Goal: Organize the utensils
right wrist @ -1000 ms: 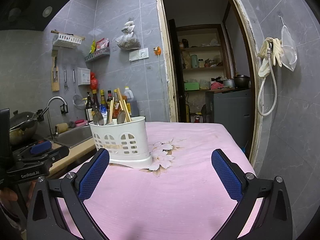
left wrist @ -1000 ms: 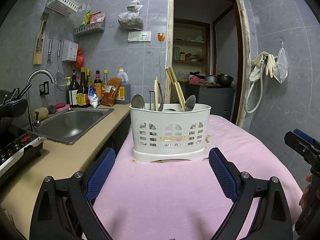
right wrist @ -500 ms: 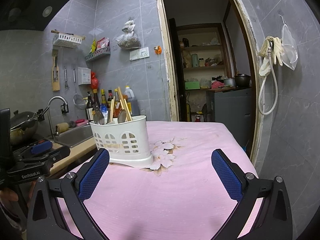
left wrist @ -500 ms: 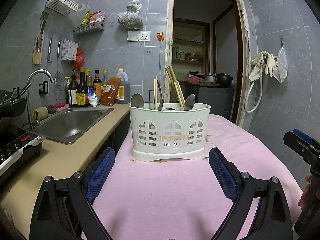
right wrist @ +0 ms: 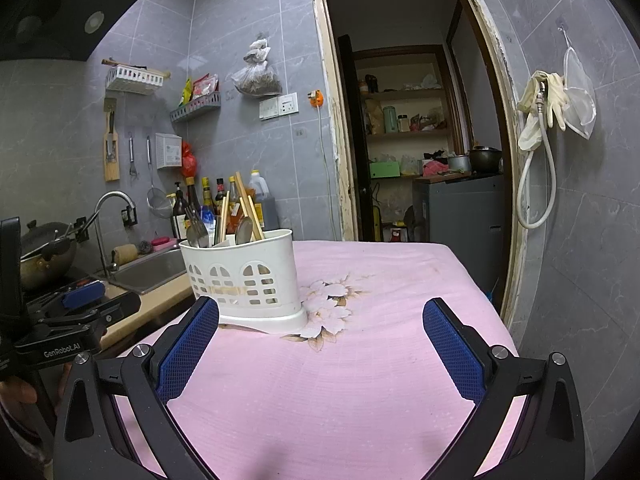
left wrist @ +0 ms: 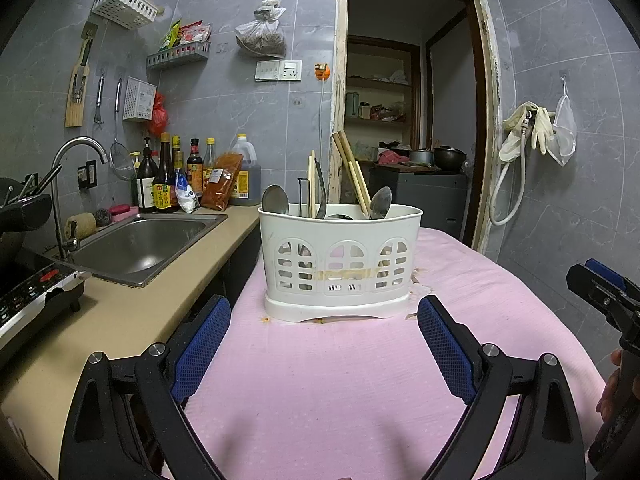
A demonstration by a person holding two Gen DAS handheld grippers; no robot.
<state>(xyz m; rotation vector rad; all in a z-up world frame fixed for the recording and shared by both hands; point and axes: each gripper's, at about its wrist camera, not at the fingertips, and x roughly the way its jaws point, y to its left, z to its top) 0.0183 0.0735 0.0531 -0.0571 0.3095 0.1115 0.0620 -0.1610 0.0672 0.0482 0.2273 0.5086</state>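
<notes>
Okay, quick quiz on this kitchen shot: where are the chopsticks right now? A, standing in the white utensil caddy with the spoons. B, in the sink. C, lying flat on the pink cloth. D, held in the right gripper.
A: the chopsticks stand leaning in the white utensil caddy beside the spoons, while the left gripper and the right gripper are both open and hold nothing.

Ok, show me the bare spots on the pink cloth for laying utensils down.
Bare pink cloth runs right of the white caddy to the table's right edge, and between the caddy and both open hand-held grippers, left and right. The caddy stands at the table's left edge, nearest the counter.
</notes>
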